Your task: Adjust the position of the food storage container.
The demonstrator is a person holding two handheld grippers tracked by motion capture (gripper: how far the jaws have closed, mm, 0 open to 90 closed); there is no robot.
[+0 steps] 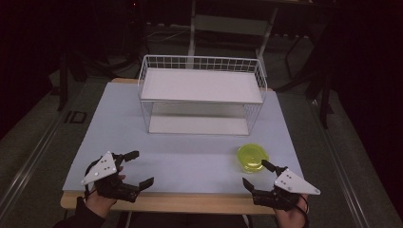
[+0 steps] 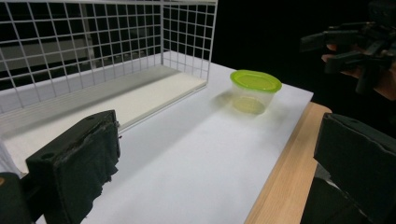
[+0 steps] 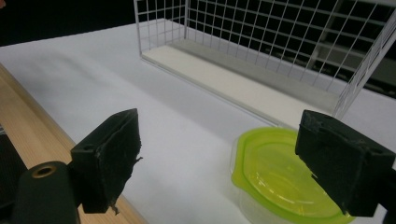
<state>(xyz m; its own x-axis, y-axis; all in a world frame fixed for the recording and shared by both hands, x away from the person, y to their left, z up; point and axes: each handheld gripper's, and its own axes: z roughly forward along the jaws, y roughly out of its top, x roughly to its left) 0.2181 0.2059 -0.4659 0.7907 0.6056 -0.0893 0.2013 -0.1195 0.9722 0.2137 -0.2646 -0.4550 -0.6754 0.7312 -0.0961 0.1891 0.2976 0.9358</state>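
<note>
A: High view first. What's the main object?

B: Small round container, clear body, lime-green lid, sitting on the white table top near its front right. It's in front of the right end of the white wire rack, apart from it.

A: Grippers?

B: Left gripper at the front left edge, jaws spread wide, nothing between them. Right gripper at the front right, also wide open and empty; its far jaw tip is just beside the container, can't tell if it touches.

A: Surface, room?

B: White top on a light wood table edge. Rack has two white shelves, both bare. Room is dark, grey floor, some dim frame legs behind the table.

A: Left gripper view.

B: Both black jaws far apart at the bottom corners, nothing held. Container stands upright ahead, lid on, yellowish tint low in the clear body. Rack to its left, lower shelf visible. Right gripper is at the top right against black, held in a hand, jaws parted.

A: Right gripper view.

B: Jaws wide open, padded faces frayed at the edges. Container sits low between them, closer to the right-hand jaw, lid seen from above, glossy. Not gripped. Rack is behind it, wood edge at the left.
</note>
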